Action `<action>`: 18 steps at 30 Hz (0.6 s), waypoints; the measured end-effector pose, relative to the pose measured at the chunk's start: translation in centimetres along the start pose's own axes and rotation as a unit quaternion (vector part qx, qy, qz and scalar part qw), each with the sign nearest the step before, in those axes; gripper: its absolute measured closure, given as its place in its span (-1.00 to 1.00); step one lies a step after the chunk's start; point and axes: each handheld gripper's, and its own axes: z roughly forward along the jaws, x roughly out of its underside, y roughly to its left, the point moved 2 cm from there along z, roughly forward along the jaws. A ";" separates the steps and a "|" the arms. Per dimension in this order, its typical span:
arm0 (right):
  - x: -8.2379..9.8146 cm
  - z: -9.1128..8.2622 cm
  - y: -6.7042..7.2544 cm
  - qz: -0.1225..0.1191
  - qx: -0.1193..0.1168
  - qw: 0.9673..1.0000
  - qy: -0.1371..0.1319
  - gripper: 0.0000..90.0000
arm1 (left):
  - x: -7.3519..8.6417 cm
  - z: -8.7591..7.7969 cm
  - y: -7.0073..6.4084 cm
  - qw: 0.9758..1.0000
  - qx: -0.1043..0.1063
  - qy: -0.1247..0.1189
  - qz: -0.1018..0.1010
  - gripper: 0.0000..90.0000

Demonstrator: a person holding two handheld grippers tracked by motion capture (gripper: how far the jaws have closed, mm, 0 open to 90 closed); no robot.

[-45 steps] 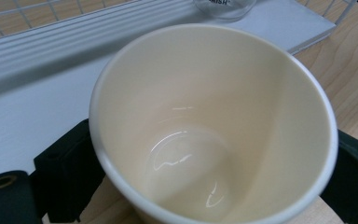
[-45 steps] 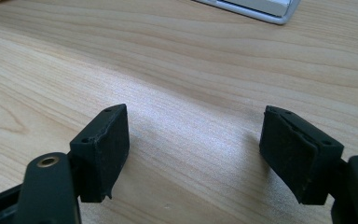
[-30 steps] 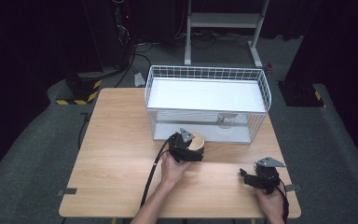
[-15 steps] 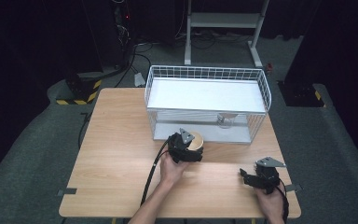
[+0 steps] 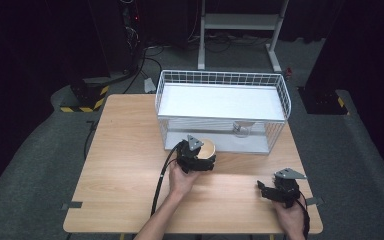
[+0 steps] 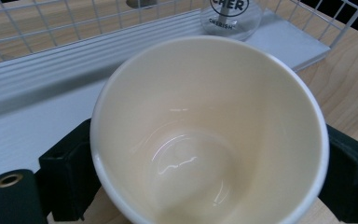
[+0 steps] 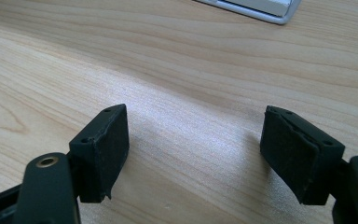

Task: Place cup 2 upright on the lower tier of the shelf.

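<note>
The left gripper [image 5: 199,161] sits just in front of the white wire basket [image 5: 285,100], its jaws clamped on either side of a cream cup [image 6: 209,135]. The cup is empty, with a glossy glazed look; I judge it rigid, fairly light, slippery and breakable, so a squeeze across the outer wall below the rim suits it best. Inside the basket, behind the cup, stands a clear glass [image 5: 242,129]. Further right, well in front of the basket's right corner, the right gripper [image 5: 272,192] hovers low over the bare worktop [image 5: 120,145], jaws wide apart and holding nothing.
</note>
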 end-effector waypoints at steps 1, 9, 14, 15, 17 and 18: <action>0.0 0.0 0.0 0.000 0.000 1.000 0.000 -0.47 | 0.0 -0.1 0.1 1.000 -0.001 -0.002 -0.002 -0.79; 0.0 0.0 0.0 0.001 0.000 1.000 0.000 -0.47 | -0.1 -0.4 0.8 1.000 -0.023 0.005 0.005 -0.79; 0.0 0.0 0.0 0.000 0.001 1.000 0.000 -0.47 | -0.8 -0.4 0.9 1.000 -0.027 0.006 0.011 -0.79; 0.0 0.0 0.0 0.001 0.001 1.000 0.000 -0.47 | -0.9 -0.4 1.0 1.000 -0.028 0.001 0.009 -0.79; 0.0 0.0 0.0 0.001 0.001 1.000 0.000 -0.47 | -0.9 -0.3 1.2 1.000 -0.025 0.000 0.001 -0.79; 0.0 0.0 0.0 0.000 0.001 1.000 0.000 -0.47 | -0.9 -0.2 1.2 1.000 -0.026 0.002 0.000 -0.79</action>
